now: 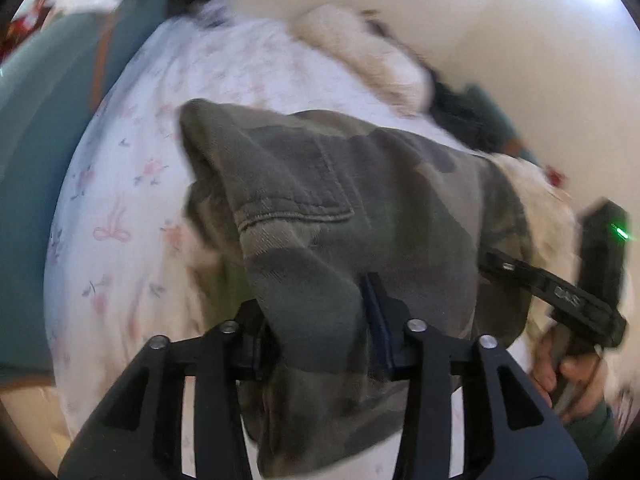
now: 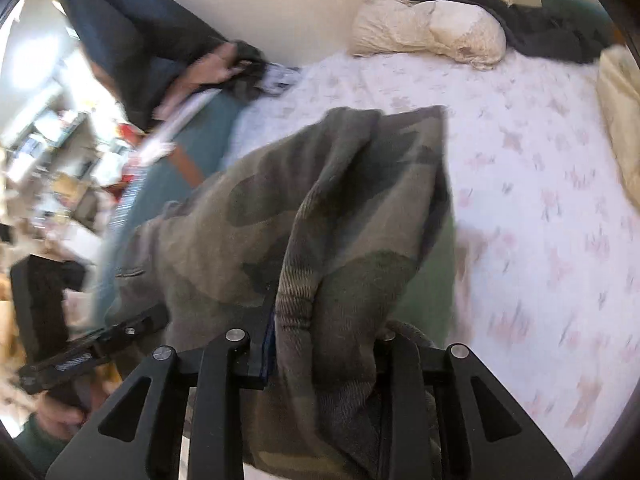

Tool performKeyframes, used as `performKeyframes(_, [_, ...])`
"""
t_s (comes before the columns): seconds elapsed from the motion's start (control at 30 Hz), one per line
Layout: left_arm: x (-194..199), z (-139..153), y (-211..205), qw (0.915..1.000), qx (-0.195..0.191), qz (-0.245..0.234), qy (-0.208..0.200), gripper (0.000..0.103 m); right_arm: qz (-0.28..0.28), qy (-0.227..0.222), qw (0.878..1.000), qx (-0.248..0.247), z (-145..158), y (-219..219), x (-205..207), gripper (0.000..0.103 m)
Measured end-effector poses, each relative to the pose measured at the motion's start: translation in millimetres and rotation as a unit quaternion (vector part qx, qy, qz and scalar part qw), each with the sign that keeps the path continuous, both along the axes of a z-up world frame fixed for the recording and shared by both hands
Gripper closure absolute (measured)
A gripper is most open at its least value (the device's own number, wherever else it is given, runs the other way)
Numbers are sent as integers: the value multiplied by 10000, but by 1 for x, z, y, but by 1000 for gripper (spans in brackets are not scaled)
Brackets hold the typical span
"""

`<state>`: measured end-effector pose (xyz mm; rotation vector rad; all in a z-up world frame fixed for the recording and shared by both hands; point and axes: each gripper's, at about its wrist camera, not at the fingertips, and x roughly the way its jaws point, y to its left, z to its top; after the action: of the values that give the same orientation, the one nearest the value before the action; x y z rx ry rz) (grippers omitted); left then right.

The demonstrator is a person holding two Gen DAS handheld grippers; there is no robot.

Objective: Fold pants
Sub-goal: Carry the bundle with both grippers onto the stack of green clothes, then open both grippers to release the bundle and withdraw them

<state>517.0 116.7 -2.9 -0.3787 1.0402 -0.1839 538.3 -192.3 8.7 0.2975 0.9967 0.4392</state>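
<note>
Camo pants (image 1: 340, 200) bunched and held up over the floral bed sheet (image 1: 120, 184), w/ one end trailing onto it; left gripper (image 1: 320, 320) clamped on a thick wad of cloth, right gripper (image 2: 324, 344) clamped on another wad; both views blurred. Judging by this, folding is mid-way at best: cloth doubled over but not laid flat; smoothing and final folds left. No containers in view; cream pillow (image 2: 428, 28) by the wall.

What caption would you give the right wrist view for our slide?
Right claw shut on camouflage-patterned cotton pants, lifted above a white floral bedsheet.
</note>
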Motion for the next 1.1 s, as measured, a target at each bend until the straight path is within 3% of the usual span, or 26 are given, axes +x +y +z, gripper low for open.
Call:
performKeyframes(0.07, [16,-27,5,9969,735,227,139,64,-468,-263,9945,-896,-15,7,18,73])
performKeyframes(0.1, [20,-41,4,9909,1301,216,252,64,-706,-316,9847,-1561,-25,11,21,73])
performKeyframes(0.13, [19,-47,4,9865,1607,155,272,64,-838,-155,9726,-2161,-35,12,25,73])
performKeyframes(0.17, [13,-48,6,9830,1834,77,87,63,-887,-120,9666,-2403,-41,9,24,73])
performKeyframes(0.23, [0,-41,11,9795,1991,117,-289,61,-684,-442,9710,-2248,-36,4,12,73])
performKeyframes(0.33, [-19,-32,18,9827,1732,190,-629,45,-230,-908,9801,-1752,-23,4,-14,73])
performKeyframes(0.47, [-31,-27,4,9816,1854,70,-444,45,-85,-544,9819,-1810,-28,17,-21,73])
performKeyframes(0.6, [-72,2,-15,9814,1731,-59,-823,45,-127,-554,9881,-1430,-3,5,-56,72])
performKeyframes(0.7, [-122,22,-30,9753,1839,-74,-1223,44,-32,-654,9922,-1060,17,-10,-90,72])
performKeyframes(0.77, [-160,35,-37,9727,1790,-12,-1479,44,-78,-755,9932,-879,29,-18,-124,53])
performKeyframes(0.8, [-175,43,-40,9722,1730,49,-1575,44,-117,-829,9930,-829,35,-20,-138,35])
performKeyframes(0.83, [-190,49,-42,9712,1686,133,-1677,40,-165,-949,9923,-780,42,-22,-158,24])
performKeyframes(0.87, [-213,58,-43,9705,1578,275,-1801,27,-206,-1084,9911,-747,48,-24,-179,23])
performKeyframes(0.93, [-240,68,-46,9712,1444,396,-1852,11,-261,-1198,9898,-721,56,-26,-214,19])
performKeyframes(1.03, [-288,82,-51,9700,1369,510,-1944,3,-412,-1390,9867,-728,65,-29,-269,7])
performKeyframes(1.1, [-322,88,-55,9688,1342,534,-2014,1,-394,-1561,9837,-806,71,-27,-308,6])
